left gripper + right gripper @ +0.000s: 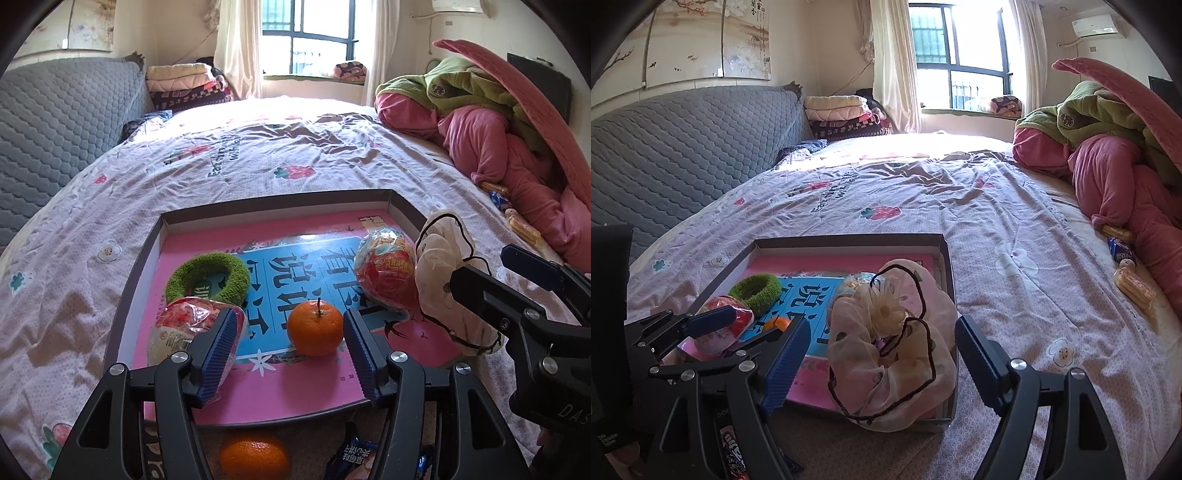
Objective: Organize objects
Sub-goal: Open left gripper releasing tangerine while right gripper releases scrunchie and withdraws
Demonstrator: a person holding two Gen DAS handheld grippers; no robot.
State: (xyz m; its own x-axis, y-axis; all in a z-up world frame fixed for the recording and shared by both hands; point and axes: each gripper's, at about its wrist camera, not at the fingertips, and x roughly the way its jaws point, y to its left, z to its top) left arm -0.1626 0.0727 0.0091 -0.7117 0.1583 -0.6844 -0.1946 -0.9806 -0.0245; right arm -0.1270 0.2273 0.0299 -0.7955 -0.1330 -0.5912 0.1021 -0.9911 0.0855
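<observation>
Sunlit bedding with a strawberry print covers the bed (pixel 258 155) where I work; a shallow box (pixel 280 201) with a pink and blue printed floor sits on it near me; a grey quilted headboard (pixel 62 122) rises to the left, and pink and green blankets (pixel 480 122) are heaped on the right.

My left gripper (pixel 288 339) tilts down over the near part of the box; its jaws are released, blue ribbed pads wide apart; an orange (pixel 314 326) stands between them on the box floor, stem up, touching neither pad as far as I can see. Behind my left pad lies a red-wrapped snack (pixel 181 325); a green scrunchie (pixel 208 273) lies flat beyond it; a round red packet (pixel 386 271) sits toward the right wall.

My right gripper (pixel 882 362) also slants down, jaws parted and gripping nothing; a sheer cream scrunchie (pixel 890 350) with dark edging slumps between them, draped over the box's near right corner, its long axis running away from me.

A second orange (pixel 253 458) and a blue wrapper (pixel 354 458) lie outside the box's near wall.
</observation>
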